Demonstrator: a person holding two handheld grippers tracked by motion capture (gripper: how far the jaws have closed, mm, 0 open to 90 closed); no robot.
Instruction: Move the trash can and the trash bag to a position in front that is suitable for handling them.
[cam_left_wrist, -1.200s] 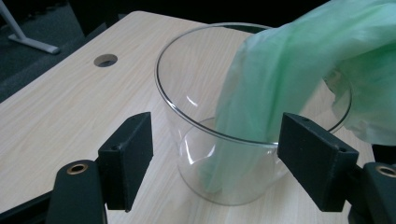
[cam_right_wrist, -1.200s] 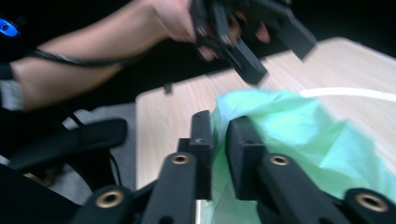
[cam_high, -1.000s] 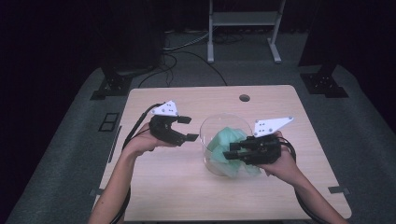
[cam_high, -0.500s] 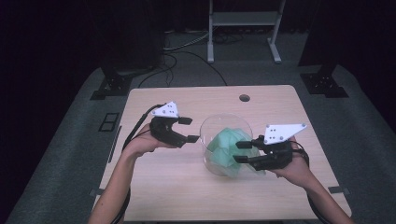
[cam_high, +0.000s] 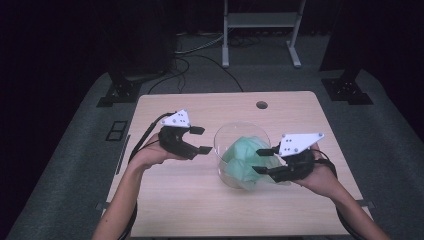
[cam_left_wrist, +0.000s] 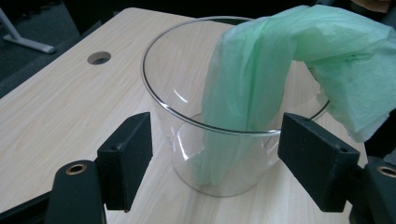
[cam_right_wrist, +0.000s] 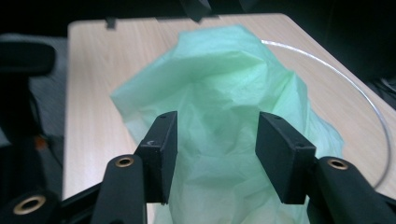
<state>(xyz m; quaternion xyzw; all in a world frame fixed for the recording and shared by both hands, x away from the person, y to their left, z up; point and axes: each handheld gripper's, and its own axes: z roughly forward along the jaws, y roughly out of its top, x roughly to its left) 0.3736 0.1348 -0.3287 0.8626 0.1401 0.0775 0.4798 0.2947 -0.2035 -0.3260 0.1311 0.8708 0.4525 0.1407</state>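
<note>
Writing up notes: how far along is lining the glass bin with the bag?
Done: the green bag hangs partly inside the glass bin, draped over its rim. In hand: the right gripper, jaws just opening, is at the bag. Left: spreading it around the rim; the left gripper waits open.

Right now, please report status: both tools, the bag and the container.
Left tool open, clear of glass container. Right tool just opened, green plastic bag between pads. Bag draped over rim.
</note>
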